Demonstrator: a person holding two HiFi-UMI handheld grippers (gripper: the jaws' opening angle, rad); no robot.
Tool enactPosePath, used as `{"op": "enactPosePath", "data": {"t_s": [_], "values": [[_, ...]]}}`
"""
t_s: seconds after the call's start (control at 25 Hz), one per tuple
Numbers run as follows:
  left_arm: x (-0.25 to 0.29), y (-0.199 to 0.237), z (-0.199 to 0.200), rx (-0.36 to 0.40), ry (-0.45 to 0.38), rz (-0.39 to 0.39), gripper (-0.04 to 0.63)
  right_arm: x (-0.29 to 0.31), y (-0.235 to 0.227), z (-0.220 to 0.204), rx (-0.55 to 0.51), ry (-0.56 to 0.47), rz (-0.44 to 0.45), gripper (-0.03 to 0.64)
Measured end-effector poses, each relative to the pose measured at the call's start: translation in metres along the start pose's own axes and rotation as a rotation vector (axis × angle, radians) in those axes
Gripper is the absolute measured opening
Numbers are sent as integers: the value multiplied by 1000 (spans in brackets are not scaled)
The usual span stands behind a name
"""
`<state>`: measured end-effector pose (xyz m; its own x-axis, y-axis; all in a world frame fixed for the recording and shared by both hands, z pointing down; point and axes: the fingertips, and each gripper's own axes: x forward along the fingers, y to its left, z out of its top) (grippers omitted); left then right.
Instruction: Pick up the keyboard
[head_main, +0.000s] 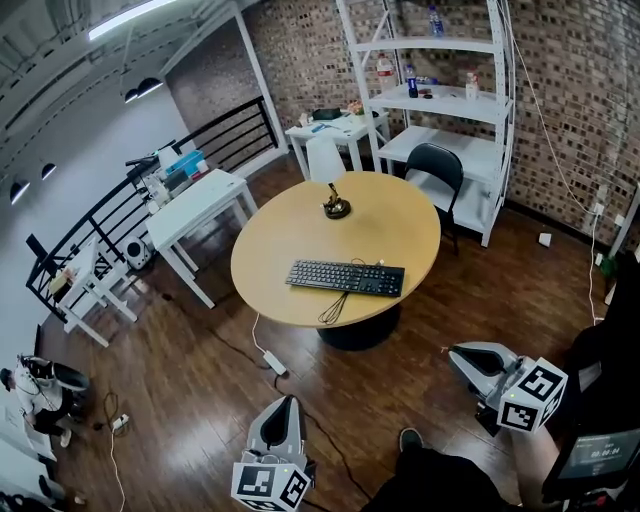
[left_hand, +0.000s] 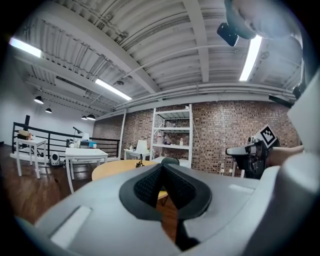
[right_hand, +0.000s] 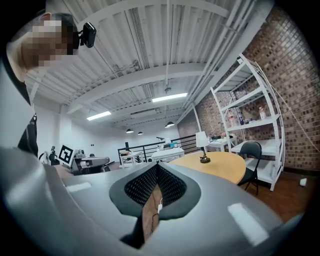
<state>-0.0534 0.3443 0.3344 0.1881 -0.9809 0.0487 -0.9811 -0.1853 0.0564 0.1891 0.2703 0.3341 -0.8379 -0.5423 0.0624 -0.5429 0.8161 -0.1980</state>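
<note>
On the near half of the round wooden table (head_main: 300, 225), the black keyboard (head_main: 346, 277) lies flat with its long side facing me, and its cable (head_main: 334, 308) loops over the table's front edge. My left gripper (head_main: 284, 402) and right gripper (head_main: 453, 351) are both clenched with nothing between the jaws. They are held level above the floor, well apart from the table. Assessment: the keyboard appears to be a rigid, light plastic slab, thin and long, so a single pinch at one end would likely let it tip and twist. I judge the two short ends the proper holds, one gripper to each, jaws closing across the thin edge. The keycaps look smooth and may slip (the frame rim is safer). The trailing cable could snag or drag on lifting. Both tools must open before any hold.
</note>
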Motion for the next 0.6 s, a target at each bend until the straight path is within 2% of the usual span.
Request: {"op": "enactPosePath", "data": {"t_s": [0.6], "values": [[146,34,1,40,40,15,-6,71,-120,22,4,11,37,2]]}}
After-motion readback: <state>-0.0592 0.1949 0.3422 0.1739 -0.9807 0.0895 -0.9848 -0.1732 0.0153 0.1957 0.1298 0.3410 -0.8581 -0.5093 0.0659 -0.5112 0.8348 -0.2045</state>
